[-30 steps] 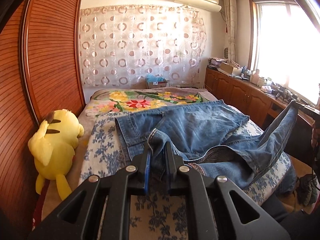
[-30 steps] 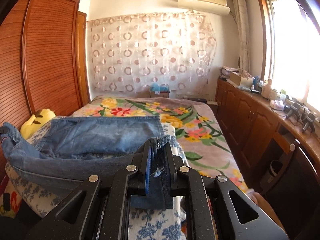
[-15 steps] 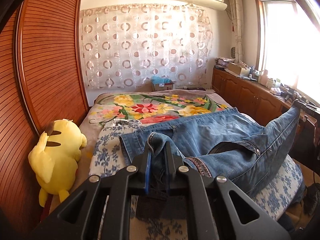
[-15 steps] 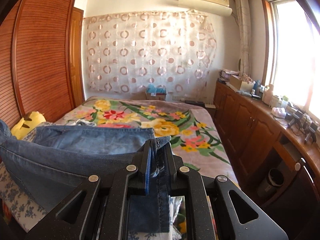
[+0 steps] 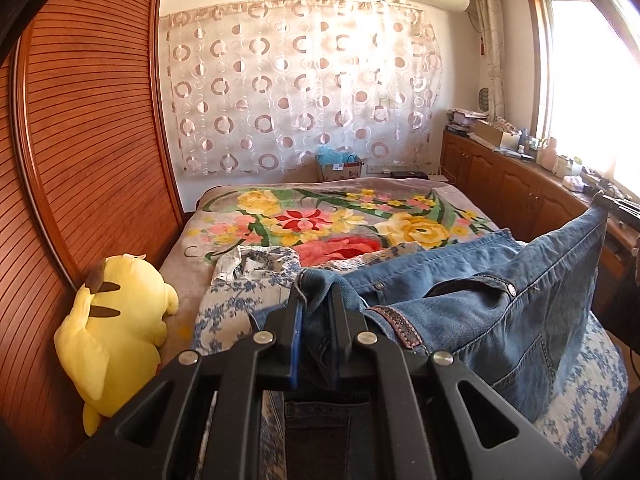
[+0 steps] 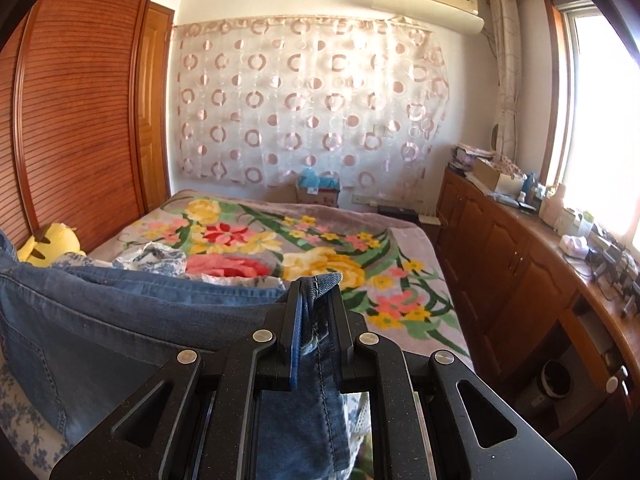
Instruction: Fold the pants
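Left wrist view: the left tool (image 5: 314, 304) is clenched on a bunched edge of the jeans (image 5: 500, 312), denim pinched between its two fingers. From that grip the waistband, with its rivet and pocket flap visible, stretches to the right and rises to a raised corner at the frame's right edge, where the fabric is held up. The bulk of the jeans hangs over the near part of the bed (image 5: 460, 196), above a blue-flowered sheet (image 5: 228, 304). A floral blanket (image 5: 340, 220) covers the far half. A yellow plush toy (image 5: 116, 320) sits against the wooden wardrobe (image 5: 80, 140), just beside the sheet's left edge.

Right wrist view: the right tool (image 6: 314, 308) is likewise clenched on a folded denim hem, which pokes out above the fingers and drapes down below them. The jeans (image 6: 100, 320) run from this grip to the left as a broad, taut panel. A wooden cabinet (image 6: 520, 260) with cluttered top lines the right wall.

Assessment: the garment appears suspended between both tools, with the fold not yet laid down. Risks: either grip holds only a narrow bite of thick hem, so tension across the span could pull the fabric free. Uneven lowering would leave the layers skewed. The rumpled sheet beneath may catch and wrinkle the fold.
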`<state>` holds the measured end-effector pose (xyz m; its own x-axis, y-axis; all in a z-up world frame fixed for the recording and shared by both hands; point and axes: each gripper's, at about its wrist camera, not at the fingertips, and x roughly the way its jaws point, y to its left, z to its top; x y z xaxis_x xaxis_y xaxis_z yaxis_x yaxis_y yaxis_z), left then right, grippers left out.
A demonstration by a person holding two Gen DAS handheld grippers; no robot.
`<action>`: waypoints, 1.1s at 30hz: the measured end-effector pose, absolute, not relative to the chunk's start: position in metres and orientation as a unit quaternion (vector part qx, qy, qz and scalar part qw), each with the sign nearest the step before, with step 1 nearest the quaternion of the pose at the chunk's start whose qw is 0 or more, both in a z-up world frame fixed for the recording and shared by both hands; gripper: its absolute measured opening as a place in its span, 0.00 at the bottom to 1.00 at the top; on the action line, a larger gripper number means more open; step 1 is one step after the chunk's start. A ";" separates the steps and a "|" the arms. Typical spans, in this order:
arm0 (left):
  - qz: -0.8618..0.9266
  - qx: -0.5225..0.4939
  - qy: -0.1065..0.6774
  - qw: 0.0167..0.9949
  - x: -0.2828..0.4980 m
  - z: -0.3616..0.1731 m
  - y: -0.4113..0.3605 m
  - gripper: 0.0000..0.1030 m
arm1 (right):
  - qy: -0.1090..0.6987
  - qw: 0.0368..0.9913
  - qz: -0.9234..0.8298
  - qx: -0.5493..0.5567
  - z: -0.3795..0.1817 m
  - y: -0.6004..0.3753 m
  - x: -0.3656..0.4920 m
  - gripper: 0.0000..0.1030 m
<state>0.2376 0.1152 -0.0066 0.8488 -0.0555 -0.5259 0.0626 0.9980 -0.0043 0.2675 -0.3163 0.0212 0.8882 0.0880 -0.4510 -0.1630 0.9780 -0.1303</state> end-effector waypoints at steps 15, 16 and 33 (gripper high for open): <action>-0.009 0.011 0.298 0.954 0.319 -0.028 0.123 0.07 | 0.261 0.958 0.071 -0.094 -0.015 -0.308 0.363 0.09; -0.008 0.012 0.300 0.954 0.323 -0.030 0.124 0.07 | 0.264 0.957 0.071 -0.095 -0.018 -0.307 0.368 0.09; 0.002 0.008 0.359 0.933 0.378 -0.074 0.134 0.15 | 0.339 0.928 0.070 -0.136 -0.086 -0.288 0.444 0.09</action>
